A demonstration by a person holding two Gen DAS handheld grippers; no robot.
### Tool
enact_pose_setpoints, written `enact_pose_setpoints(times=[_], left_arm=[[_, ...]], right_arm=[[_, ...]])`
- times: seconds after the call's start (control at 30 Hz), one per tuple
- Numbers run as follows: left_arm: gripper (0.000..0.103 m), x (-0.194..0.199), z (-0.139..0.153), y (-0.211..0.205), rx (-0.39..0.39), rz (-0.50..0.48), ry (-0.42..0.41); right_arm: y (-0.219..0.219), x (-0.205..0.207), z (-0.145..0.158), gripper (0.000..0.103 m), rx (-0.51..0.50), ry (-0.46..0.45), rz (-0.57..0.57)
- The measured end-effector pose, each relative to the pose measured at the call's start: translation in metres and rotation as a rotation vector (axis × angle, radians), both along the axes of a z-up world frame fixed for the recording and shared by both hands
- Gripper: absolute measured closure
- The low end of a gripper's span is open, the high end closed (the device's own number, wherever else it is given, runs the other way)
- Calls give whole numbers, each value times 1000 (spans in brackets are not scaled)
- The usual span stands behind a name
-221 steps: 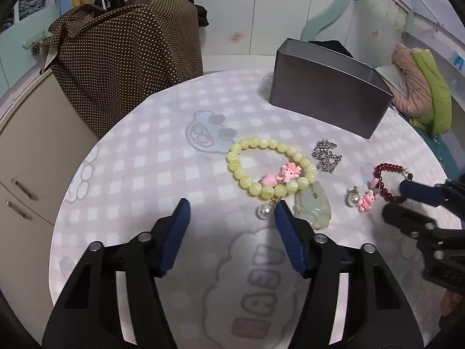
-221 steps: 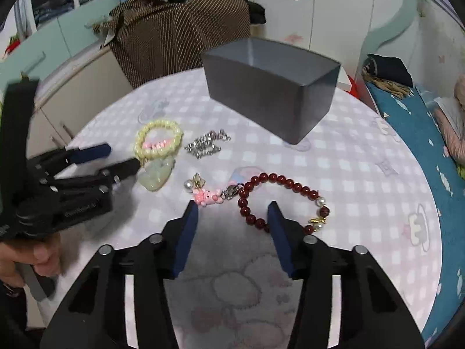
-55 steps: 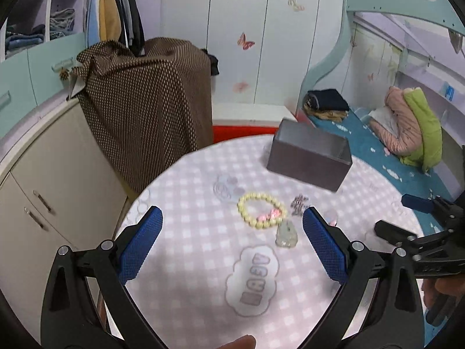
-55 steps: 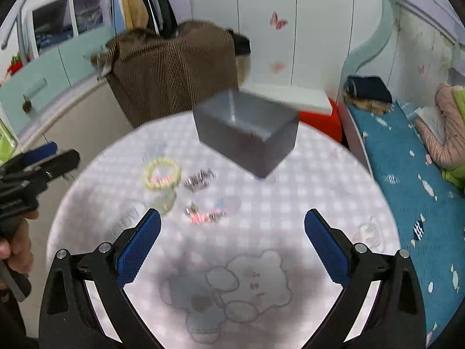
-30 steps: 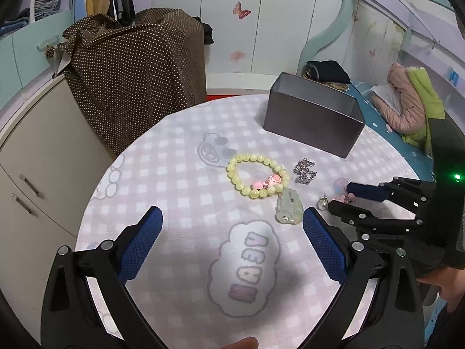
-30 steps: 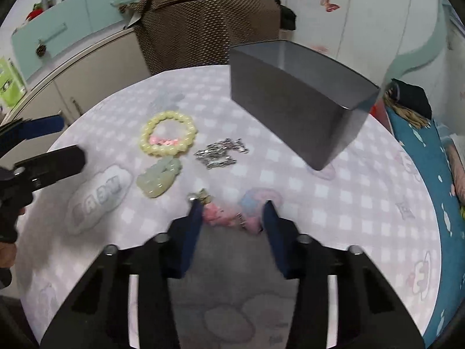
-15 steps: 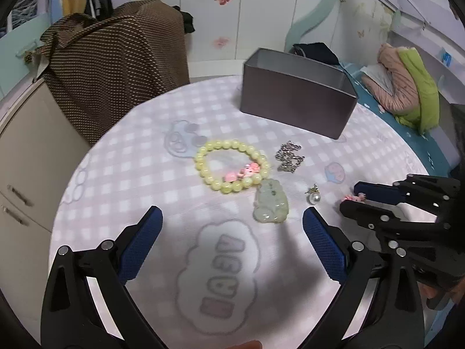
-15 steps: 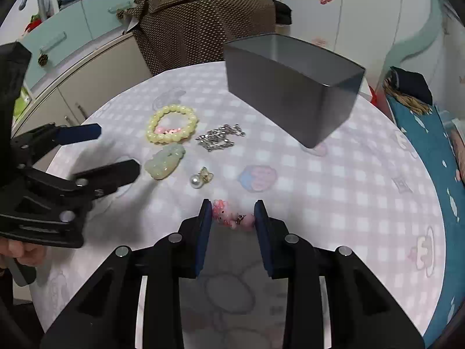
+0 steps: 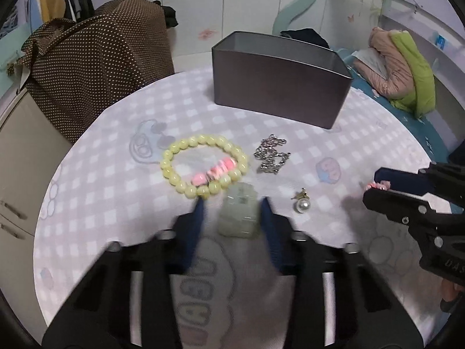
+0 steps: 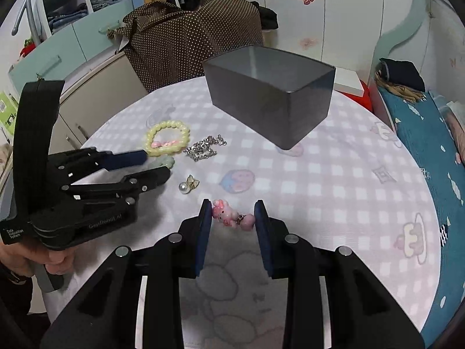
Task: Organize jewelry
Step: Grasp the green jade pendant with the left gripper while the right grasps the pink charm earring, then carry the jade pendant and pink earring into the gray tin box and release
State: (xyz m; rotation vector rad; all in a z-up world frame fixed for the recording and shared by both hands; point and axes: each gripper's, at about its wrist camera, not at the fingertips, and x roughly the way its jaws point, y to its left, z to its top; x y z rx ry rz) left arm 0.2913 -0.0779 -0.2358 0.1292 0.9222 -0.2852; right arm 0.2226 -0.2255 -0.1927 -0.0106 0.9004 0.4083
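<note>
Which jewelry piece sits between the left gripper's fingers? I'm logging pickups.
The pale green jade pendant, just below the yellow bead bracelet, sits between the closing left gripper; the others lie outside.

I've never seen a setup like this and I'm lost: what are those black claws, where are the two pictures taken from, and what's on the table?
There is no robot here. A person holds a hand-operated black clamp in each hand, each with a wide-angle camera looking along its two blue-padded fingers. One picture comes from the left gripper, the other from the right gripper; each also shows the other clamp from the side.

On the round checked tablecloth lie a yellow bead bracelet, a silver chain, a pearl earring and an open grey box.

The left gripper's jaws are closing around a pale green pendant, which is between them. The right gripper is shut on a pink charm.
</note>
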Motion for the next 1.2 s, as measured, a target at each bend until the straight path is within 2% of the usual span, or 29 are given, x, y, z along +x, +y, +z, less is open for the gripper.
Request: enact_pose_setpoints(times=[0.27, 0.47, 0.7, 0.97, 1.2], left_arm=[[75, -14, 5, 12, -82, -14, 37], [75, -25, 18, 25, -110, 6, 18], [75, -27, 57, 32, -141, 7, -63], [75, -14, 109, 32, -155, -16, -180], [75, 11, 154, 27, -166, -39, -272]], right_arm=[[-1, -3, 9, 75, -4, -19, 2], [0, -5, 17, 75, -11, -37, 5], [5, -6, 35, 75, -24, -79, 16], [12, 1, 76, 75, -43, -173, 34], [8, 26, 118, 75, -48, -270, 21]])
